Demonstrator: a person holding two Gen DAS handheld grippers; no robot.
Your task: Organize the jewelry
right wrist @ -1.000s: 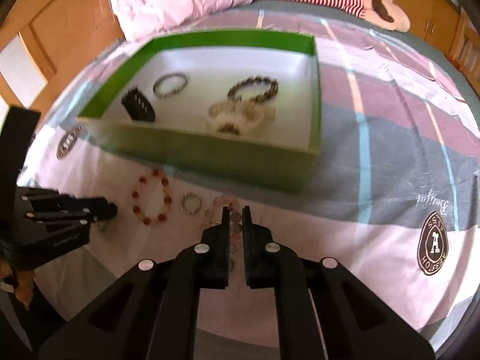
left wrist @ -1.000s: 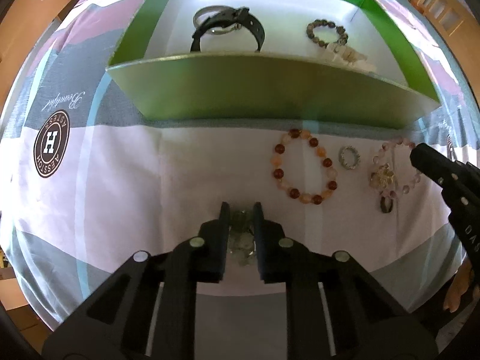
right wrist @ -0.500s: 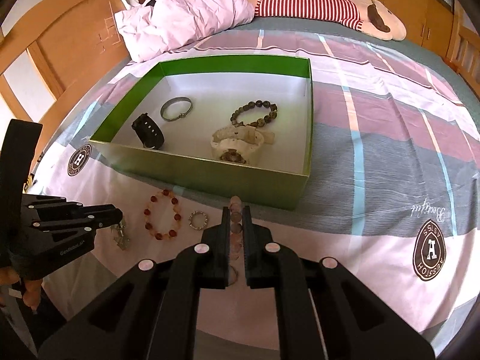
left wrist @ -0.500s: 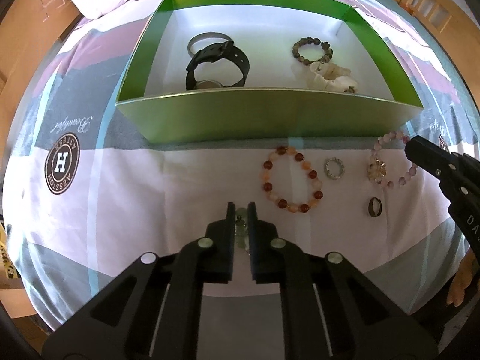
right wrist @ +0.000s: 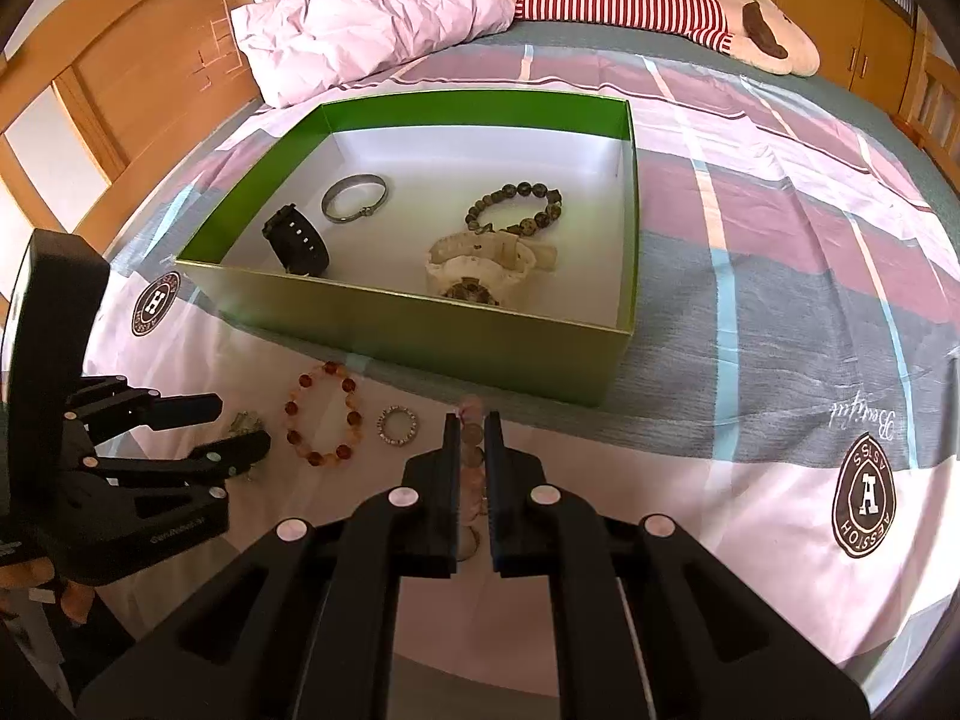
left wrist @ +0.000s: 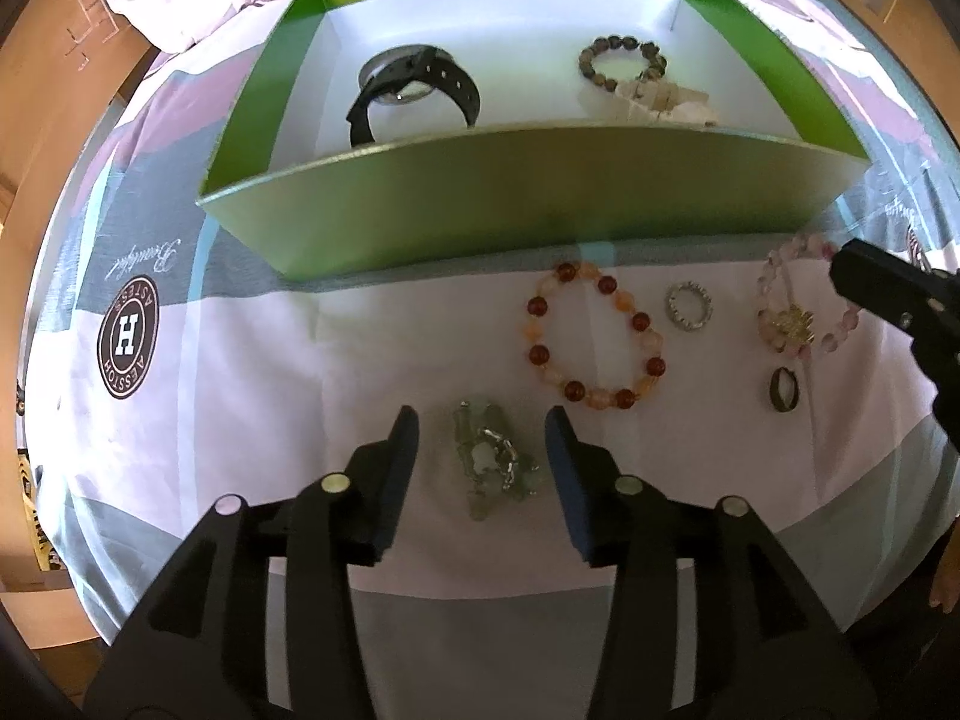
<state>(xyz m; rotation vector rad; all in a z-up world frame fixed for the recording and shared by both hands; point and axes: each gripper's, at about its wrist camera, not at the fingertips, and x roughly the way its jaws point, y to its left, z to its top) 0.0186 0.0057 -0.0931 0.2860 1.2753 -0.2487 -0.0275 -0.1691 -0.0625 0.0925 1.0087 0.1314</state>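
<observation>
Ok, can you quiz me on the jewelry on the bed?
1. True or false: the black watch lies inside the green box.
2. What lies between the jaws of the left gripper? A) a green charm B) a silver ring C) a white watch
3. What colour is the bracelet that the right gripper pinches?

Key
1. True.
2. A. The jaws have just been opening, and the charm lies on the bed between them, untouched.
3. Pink.
</observation>
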